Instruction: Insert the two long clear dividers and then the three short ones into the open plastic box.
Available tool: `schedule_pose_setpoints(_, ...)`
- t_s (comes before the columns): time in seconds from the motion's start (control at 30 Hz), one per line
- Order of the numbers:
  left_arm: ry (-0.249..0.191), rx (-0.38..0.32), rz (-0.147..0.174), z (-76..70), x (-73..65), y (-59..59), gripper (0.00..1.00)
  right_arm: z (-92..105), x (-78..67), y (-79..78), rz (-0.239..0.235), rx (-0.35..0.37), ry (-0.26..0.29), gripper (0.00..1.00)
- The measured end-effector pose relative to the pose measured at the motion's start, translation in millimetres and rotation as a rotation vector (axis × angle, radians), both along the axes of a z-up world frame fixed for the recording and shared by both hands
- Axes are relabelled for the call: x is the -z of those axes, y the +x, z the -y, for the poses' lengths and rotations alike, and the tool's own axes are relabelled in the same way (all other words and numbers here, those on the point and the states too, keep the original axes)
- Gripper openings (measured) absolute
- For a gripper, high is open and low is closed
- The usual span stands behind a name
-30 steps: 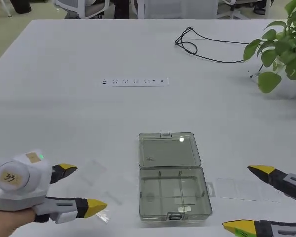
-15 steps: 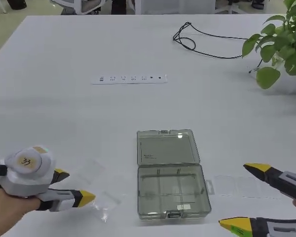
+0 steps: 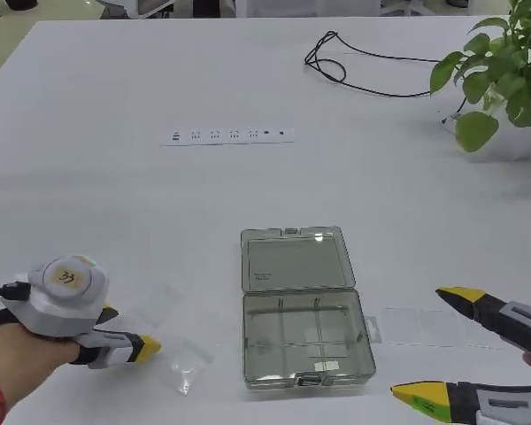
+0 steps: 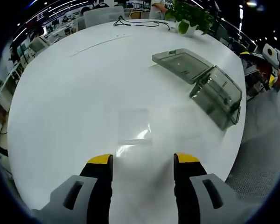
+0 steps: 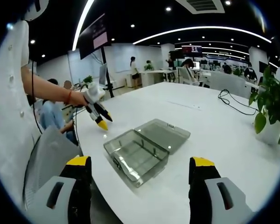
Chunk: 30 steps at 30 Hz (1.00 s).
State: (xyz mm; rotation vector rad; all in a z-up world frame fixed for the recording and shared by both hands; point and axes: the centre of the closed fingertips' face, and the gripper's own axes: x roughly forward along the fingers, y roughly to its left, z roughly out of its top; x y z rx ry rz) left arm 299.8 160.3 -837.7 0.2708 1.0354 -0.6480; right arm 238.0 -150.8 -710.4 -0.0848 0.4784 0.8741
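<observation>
The clear dividers are hard to make out against the white table (image 3: 115, 204). In the head view the short clear pieces (image 3: 184, 363) are little more than a glint left of the plastic box (image 3: 308, 336), and the long clear strip (image 3: 423, 328) just right of the box is faint-edged. Thin lines cross the box's inside, but I cannot tell whether they are dividers or moulded slots. The right gripper (image 3: 429, 345) is cut off at the frame's corner, its jaws wide apart and empty, with the strip between the gripper and the box. The left gripper (image 3: 131, 329) has one jaw half hidden behind its own body. Its own view is plainer: the jaws are parted and hold nothing, and one clear piece lies flat just ahead of them — not touched. The right gripper view shows the box open, its lid laid back, well ahead between the jaws.
</observation>
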Motion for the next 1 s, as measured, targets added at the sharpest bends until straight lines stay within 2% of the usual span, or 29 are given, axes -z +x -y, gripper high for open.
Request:
schedule_pose_setpoints(0.2,0.041,0.019,-0.012,-3.0,8.0,0.0,0.48,0.2,0.2,1.3,-0.001,0.006,0.005,0.86)
schedule_pose_setpoints(0.4,0.072,0.019,-0.002,-6.2,7.4,3.0,0.44,0.7,2.1,0.8,-0.005,0.011,0.008,0.86)
schedule_pose_setpoints(0.53,0.111,0.029,0.0,-8.0,8.4,4.0,0.41,1.0,3.4,1.4,-0.007,0.015,0.01,0.86)
schedule_pose_setpoints(0.63,0.112,0.014,-0.006,-10.4,7.8,6.9,0.39,0.7,3.1,1.6,-0.006,0.014,0.011,0.86)
schedule_pose_setpoints(1.0,0.126,-0.011,-0.023,-11.1,6.9,6.4,0.35,0.8,4.9,0.5,-0.01,0.011,0.012,0.86)
